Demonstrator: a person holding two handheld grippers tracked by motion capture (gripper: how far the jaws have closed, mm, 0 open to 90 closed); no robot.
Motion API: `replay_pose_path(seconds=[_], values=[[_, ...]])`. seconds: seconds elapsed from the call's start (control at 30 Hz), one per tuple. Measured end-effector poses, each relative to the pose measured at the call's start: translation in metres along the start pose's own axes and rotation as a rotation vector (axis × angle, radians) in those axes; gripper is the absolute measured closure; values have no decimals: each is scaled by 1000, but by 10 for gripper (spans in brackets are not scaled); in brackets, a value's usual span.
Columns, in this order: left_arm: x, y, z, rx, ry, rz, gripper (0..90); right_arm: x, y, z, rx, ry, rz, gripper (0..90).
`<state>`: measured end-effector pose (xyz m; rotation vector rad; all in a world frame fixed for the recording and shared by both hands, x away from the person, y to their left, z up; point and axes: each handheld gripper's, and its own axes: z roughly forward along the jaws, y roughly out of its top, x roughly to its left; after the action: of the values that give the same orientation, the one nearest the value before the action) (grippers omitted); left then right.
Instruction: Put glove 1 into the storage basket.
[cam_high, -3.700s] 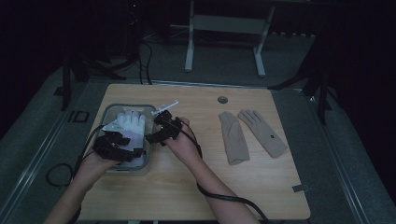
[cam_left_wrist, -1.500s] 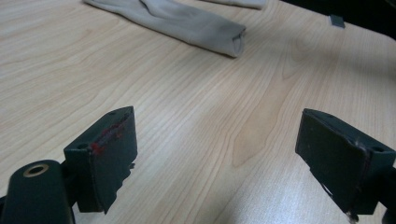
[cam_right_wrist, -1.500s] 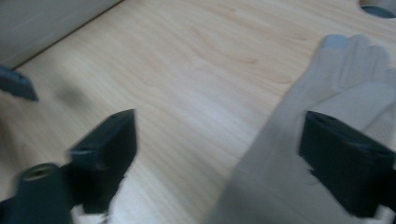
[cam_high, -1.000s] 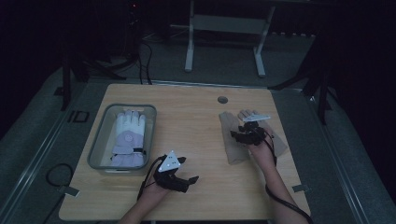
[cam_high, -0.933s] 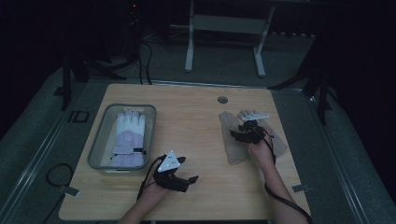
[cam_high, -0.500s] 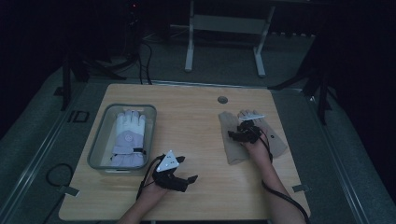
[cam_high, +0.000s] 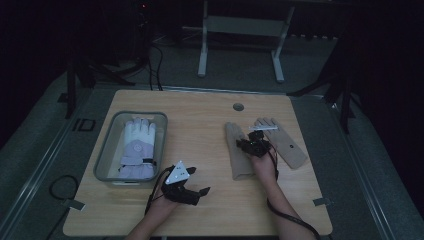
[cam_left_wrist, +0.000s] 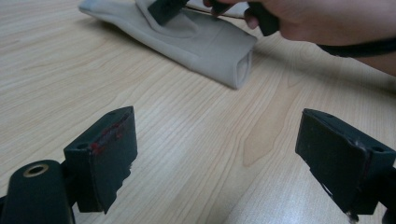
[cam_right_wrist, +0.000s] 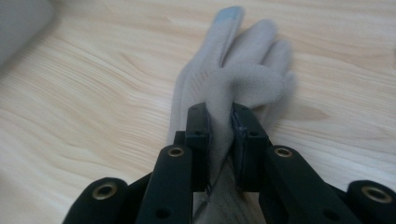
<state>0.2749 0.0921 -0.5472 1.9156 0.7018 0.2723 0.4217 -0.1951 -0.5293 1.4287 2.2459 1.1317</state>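
Right hand-held gripper (cam_right_wrist: 219, 135) just closed, pinching beige glove (cam_right_wrist: 224, 88).

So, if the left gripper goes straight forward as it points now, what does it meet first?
Probably the beige glove held by the right gripper; bare table lies before the open left gripper, though depth is unclear.
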Motion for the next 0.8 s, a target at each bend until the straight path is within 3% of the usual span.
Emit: replay_pose_path(seconds=[0.07, 0.17, 0.37, 0.4, 0.47, 0.53, 0.7, 0.8], values=[[0, 1, -1, -3, 3, 1, 128, 19, 2, -12, -36, 10, 37, 787], [-1, 0, -2, 0, 11, 11, 128, 39, 3, -24, -64, -5, 37, 787], [-1, 0, -5, -12, 17, 10, 128, 61, -2, -40, -102, -7, 92, 786], [-1, 0, -6, -11, 18, 11, 128, 65, -5, -41, -105, -30, 83, 786], [0, -1, -6, -3, 20, 20, 128, 71, -13, -39, -105, -36, 100, 785], [-1, -2, -6, -4, 21, 23, 128, 76, -21, -33, -95, -61, 89, 784], [-2, -6, -6, 11, 17, 51, 128, 77, -37, -14, -37, -66, 98, 782], [-1, -7, -7, 11, 16, 50, 128, 77, -44, -5, -14, -88, 71, 755]])
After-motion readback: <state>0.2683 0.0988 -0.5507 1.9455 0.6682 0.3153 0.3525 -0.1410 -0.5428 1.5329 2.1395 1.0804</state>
